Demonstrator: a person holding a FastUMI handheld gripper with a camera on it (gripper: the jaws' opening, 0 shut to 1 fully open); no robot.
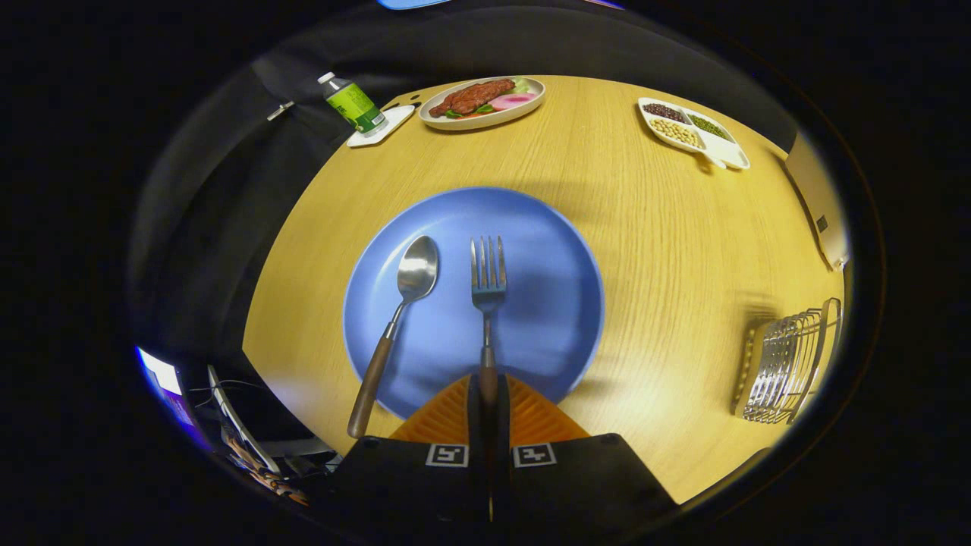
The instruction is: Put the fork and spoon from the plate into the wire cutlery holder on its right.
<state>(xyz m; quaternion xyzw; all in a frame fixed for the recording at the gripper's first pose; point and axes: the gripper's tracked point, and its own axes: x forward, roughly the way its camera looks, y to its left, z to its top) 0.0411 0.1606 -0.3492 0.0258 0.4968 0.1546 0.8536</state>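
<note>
Wooden surface (622,227) bears blue plate (546,318). Jaws of gripper (488,394) closed on fork (488,280) handle. Lift level, clear spoon (402,303), carry toward wire holder (785,368).

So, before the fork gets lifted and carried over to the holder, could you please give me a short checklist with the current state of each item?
1. Gripper shut on the fork handle: ok, both fingers press the wooden handle end.
2. Fork in line with the fingers: ok, tines point straight ahead.
3. Fork lifted off the blue plate: cannot tell.
4. Spoon apart from the fork: ok, it lies to the left with a gap.
5. Wire cutlery holder in place right of the plate: ok.
6. Holder's opening free: cannot tell from this angle.
</note>
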